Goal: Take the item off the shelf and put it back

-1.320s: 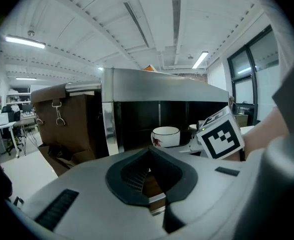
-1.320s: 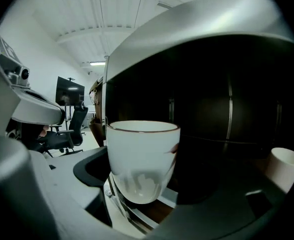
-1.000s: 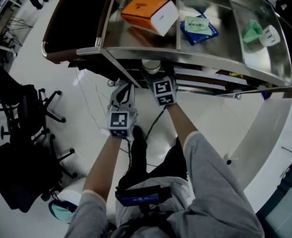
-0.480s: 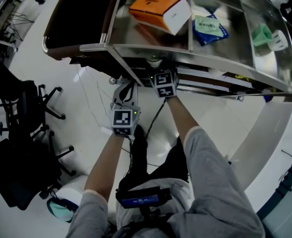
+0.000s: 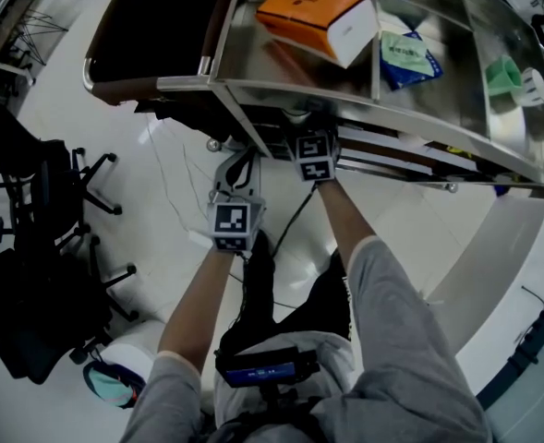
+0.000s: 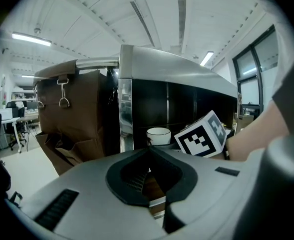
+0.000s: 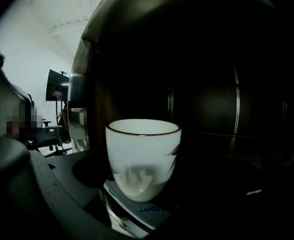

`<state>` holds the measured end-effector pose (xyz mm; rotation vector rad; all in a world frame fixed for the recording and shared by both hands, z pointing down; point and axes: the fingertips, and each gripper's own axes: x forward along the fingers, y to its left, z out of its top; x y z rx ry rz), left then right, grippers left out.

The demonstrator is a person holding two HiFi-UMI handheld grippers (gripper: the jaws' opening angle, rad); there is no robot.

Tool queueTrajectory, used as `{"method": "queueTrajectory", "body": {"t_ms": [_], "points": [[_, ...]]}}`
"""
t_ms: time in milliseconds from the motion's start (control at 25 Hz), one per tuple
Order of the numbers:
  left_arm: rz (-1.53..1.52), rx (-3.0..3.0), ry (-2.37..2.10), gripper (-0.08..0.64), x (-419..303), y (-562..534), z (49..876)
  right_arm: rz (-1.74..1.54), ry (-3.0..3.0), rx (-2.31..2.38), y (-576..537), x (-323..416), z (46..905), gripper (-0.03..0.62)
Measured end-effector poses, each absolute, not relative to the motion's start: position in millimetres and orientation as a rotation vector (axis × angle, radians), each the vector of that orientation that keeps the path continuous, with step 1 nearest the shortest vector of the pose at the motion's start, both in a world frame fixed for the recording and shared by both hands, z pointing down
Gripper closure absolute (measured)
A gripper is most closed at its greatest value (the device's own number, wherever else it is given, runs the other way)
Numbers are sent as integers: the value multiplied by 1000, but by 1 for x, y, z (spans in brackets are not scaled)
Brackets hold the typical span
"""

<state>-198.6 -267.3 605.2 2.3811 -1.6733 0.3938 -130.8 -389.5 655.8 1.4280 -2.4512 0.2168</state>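
The right gripper (image 5: 307, 133) reaches in under the top tier of the curved stainless-steel shelf unit (image 5: 281, 90), because the task's thing, a white glazed ceramic cup with a thin dark-red rim (image 7: 143, 156), belongs on the dark lower tier rather than on top. The cup stands upright straight ahead of this gripper and between its jaws, which are spread wide to take its full body. The dark pad of the jaw on the near side lies against the cup's wall, and the far jaw is lost in shadow. I judge this a grip on the cup, not an open approach. Held level like this, the cup can be lifted out or set down without tipping. Its rim sits at about camera height, so what it holds, if anything, cannot be seen. The left gripper (image 5: 233, 169) hangs back, below and outside the shelf front on the right gripper's left. Its jaws are drawn together on nothing, which suits a one-handed job and keeps it out of the way. Above the right gripper, dividers split the top tier into compartments. An orange cardboard box with a white end (image 5: 313, 12) lies in the one directly overhead. A blue-and-white soft packet (image 5: 410, 58) lies in the next one to the right. A small green object (image 5: 501, 74) beside something white sits furthest right. A brown bag hung from metal clips (image 6: 72, 109) is beyond the left gripper, and its contents are hidden.
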Motion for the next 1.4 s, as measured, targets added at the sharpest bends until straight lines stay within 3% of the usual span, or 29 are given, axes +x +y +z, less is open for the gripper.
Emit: {"method": "queueTrajectory", "body": {"t_ms": [560, 880, 1080, 1400], "points": [[349, 2330, -1696, 553, -206, -255, 600, 239, -2437, 1488, -368, -115, 640, 192], [380, 2302, -1709, 554, -206, -226, 579, 329, -2453, 1420, -303, -81, 607, 195], [365, 2305, -1696, 554, -198, -204, 547, 352, -2463, 1413, -255, -52, 569, 368], [364, 2347, -1655, 554, -175, -171, 509, 362, -2403, 1492, -200, 32, 515, 578]]}}
